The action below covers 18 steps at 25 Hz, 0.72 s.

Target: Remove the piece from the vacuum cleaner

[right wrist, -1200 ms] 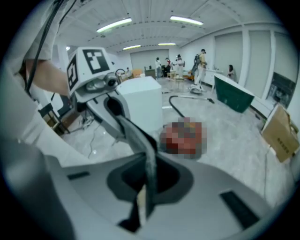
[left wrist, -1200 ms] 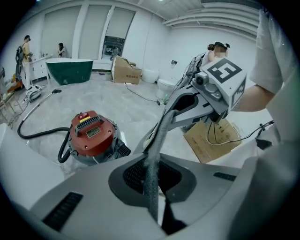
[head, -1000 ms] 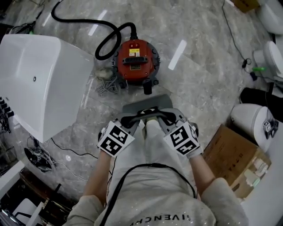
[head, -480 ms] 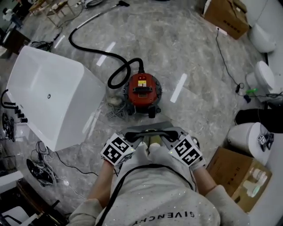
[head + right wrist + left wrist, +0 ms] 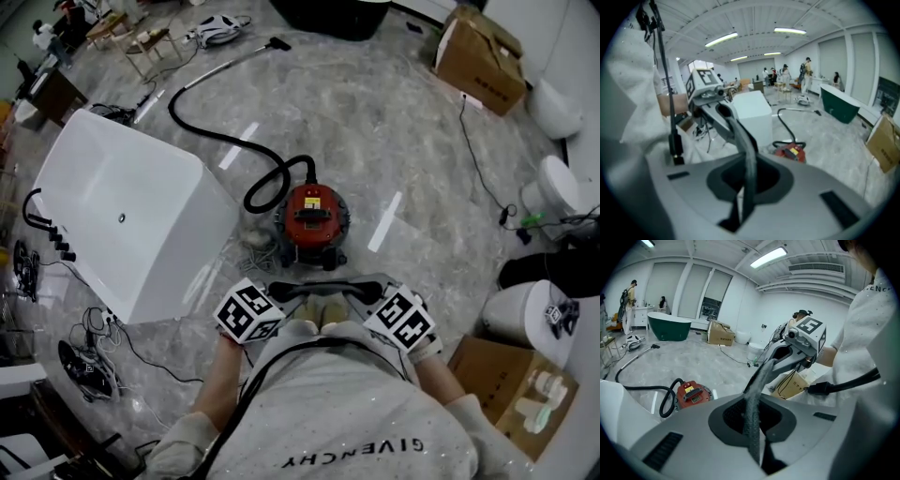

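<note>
Clearly apart from the red vacuum cleaner (image 5: 312,214) down on the floor, the grey piece (image 5: 323,280) hangs at the person's waist. Carrying it off well likely means keeping both ends level and the squeeze even. The left gripper (image 5: 279,300) and right gripper (image 5: 364,300) each pinch its dark handle (image 5: 752,418), jaws nearly together.

Left gripper (image 5: 761,459): jaws closed on the near end of the black handle bar (image 5: 752,413) of a wide grey plastic cover piece (image 5: 679,441), which fills the near frame. Right gripper (image 5: 780,357) clamps the bar's far end. Red round vacuum cleaner (image 5: 691,393) sits left on the pale marble floor (image 5: 693,359), black hose (image 5: 642,388) attached. Dark green bathtub (image 5: 670,327) far left.
</note>
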Each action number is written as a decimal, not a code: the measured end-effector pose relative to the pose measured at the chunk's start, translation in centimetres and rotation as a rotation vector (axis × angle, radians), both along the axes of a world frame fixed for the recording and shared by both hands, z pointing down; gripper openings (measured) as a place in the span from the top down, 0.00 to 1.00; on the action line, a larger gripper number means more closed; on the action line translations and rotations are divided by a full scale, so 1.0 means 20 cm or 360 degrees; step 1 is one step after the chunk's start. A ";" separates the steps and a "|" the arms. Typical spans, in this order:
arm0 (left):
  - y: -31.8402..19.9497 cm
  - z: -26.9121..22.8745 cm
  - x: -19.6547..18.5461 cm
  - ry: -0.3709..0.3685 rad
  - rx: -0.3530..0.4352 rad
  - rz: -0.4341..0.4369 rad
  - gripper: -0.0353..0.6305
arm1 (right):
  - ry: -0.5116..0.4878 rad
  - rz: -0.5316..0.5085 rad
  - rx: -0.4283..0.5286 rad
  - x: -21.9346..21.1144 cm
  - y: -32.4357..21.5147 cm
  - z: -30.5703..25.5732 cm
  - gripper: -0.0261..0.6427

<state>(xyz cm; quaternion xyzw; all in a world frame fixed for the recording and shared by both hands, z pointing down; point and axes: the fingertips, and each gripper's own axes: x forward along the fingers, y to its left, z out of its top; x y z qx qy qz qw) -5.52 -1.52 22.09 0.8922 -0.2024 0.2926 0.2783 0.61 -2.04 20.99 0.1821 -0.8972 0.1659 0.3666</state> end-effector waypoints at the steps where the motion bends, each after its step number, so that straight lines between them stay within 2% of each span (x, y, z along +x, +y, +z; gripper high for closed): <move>1: 0.00 -0.02 0.00 0.0009 -0.0001 -0.0005 0.89 | -0.0001 -0.0004 0.0005 0.00 0.00 -0.02 0.92; 18: 0.08 -0.20 0.05 0.0121 -0.0092 -0.0009 0.89 | -0.0022 -0.0094 -0.0017 0.05 0.08 -0.21 0.92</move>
